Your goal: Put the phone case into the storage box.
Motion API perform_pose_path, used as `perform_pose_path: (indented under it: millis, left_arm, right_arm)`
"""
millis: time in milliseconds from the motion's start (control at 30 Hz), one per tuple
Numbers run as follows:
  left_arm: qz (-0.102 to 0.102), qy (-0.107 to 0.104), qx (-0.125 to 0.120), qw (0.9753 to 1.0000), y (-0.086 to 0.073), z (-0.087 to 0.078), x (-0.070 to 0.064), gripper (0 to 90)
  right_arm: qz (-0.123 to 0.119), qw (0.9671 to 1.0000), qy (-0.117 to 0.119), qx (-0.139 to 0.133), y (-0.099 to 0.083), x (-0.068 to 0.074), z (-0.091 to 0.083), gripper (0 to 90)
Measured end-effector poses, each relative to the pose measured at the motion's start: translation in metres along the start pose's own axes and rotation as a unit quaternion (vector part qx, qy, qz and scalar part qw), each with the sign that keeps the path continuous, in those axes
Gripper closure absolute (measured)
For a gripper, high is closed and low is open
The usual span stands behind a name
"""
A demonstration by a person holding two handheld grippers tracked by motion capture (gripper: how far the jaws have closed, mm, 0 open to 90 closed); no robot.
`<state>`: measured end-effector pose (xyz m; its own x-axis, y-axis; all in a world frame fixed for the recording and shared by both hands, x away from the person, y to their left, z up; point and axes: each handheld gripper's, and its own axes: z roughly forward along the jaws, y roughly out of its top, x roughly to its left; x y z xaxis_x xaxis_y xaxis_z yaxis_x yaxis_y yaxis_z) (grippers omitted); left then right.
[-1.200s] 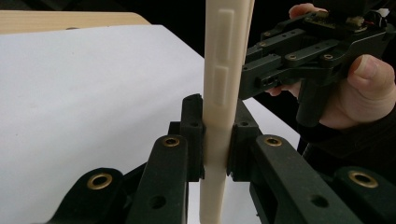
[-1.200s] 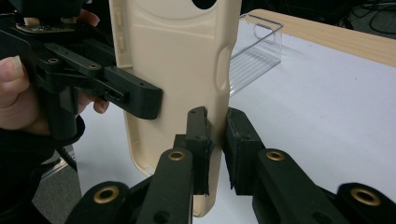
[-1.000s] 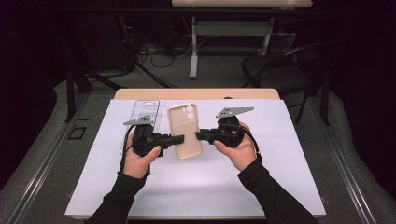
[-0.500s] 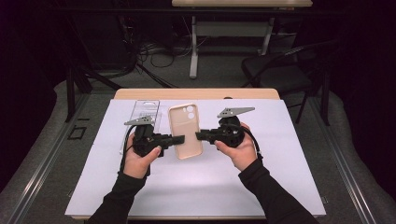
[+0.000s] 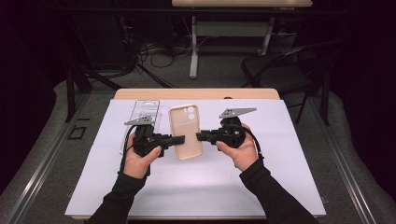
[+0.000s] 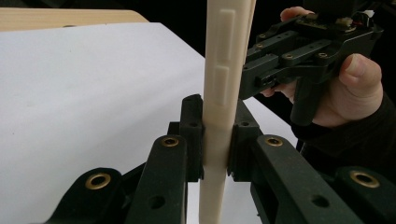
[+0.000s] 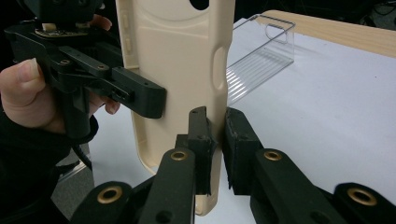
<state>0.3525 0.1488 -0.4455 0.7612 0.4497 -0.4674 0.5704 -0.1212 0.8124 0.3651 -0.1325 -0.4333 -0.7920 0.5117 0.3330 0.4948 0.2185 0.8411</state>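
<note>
The phone case (image 5: pixel 185 131) is a cream, soft-looking shell with a camera cut-out at its far end and raised button bumps along one long edge. It is held above the white tabletop (image 5: pixel 280 177), lengthwise away from the person, with its hollow inner side up. The left hand-held gripper (image 5: pixel 179 139) clamps its left long edge, and the right hand-held gripper (image 5: pixel 200 136) clamps the opposite edge, at about the same height.

Both grippers, left (image 5: pixel 180 139) and right (image 5: pixel 200 136), are black, each topped by a grey three-cornered plate. Brass-ringed holes stud the jaw links. A black cable trails from each. The sleeves (image 5: pixel 275 196) look black, perhaps dark knit.
</note>
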Motion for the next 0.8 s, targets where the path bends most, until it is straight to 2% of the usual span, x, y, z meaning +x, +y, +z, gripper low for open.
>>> perform_pose_path:
  millis: [433, 800]
  left_arm:
    - [0.0, -0.002, 0.0, 1.0, -0.0001, 0.0008, -0.001, 79.7]
    - [-0.004, 0.001, -0.003, 1.0, -0.0001, 0.0009, 0.0009, 75.6]
  right_arm:
    - [-0.002, 0.9999, 0.011, -0.005, -0.0017, -0.0026, -0.0014, 82.6]
    - [-0.004, 0.9999, 0.005, -0.009, -0.0017, -0.0017, -0.0018, 82.7]
